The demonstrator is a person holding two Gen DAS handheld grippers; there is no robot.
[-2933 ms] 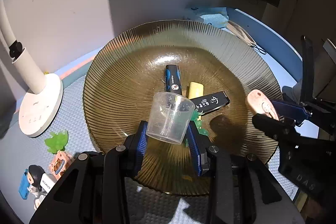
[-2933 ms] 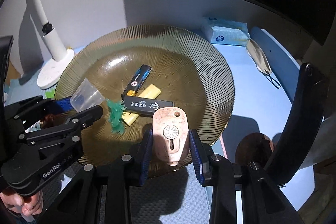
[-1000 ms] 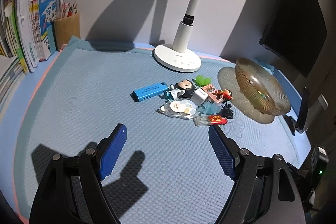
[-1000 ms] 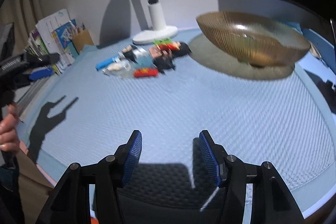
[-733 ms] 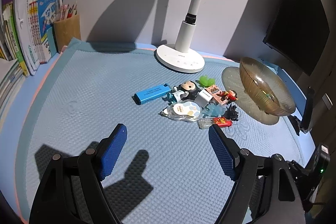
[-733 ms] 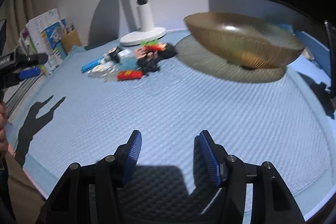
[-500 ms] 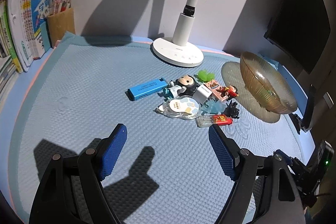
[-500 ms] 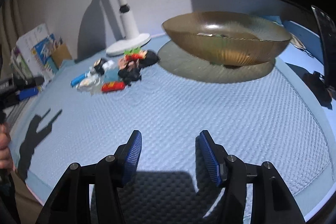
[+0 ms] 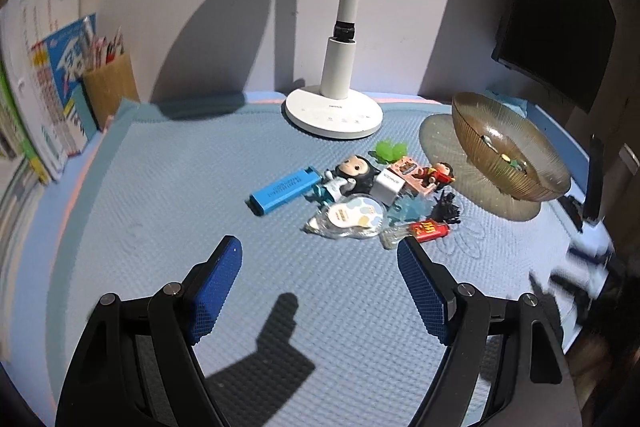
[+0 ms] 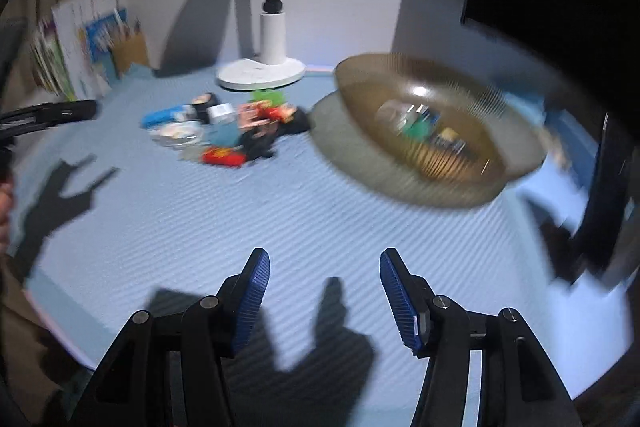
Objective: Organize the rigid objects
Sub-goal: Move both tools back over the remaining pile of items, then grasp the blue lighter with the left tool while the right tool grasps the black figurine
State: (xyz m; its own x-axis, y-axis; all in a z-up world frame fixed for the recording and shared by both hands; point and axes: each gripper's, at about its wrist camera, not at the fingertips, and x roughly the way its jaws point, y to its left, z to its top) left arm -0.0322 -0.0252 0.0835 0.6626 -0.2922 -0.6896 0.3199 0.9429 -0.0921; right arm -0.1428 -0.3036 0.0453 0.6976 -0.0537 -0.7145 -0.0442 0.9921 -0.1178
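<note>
A heap of small objects lies mid-mat: a blue USB stick, a black-haired figurine, a white cube, a round correction-tape case and a red lighter. To their right stands the ribbed amber bowl, with several items inside. My left gripper hovers open and empty in front of the heap. My right gripper is open and empty too, above bare mat, short of the bowl; that view is blurred. The left gripper's finger shows at the right view's left edge.
A white desk lamp stands behind the heap. Books and a pencil holder line the back left. A dark monitor hangs at the right. The blue textured mat covers the desk.
Since the earliest frames the cup and the pink object left the jaws and both grippers pulled back from the bowl. Over the last second the right view rose and swung, bringing the bowl's inside into sight.
</note>
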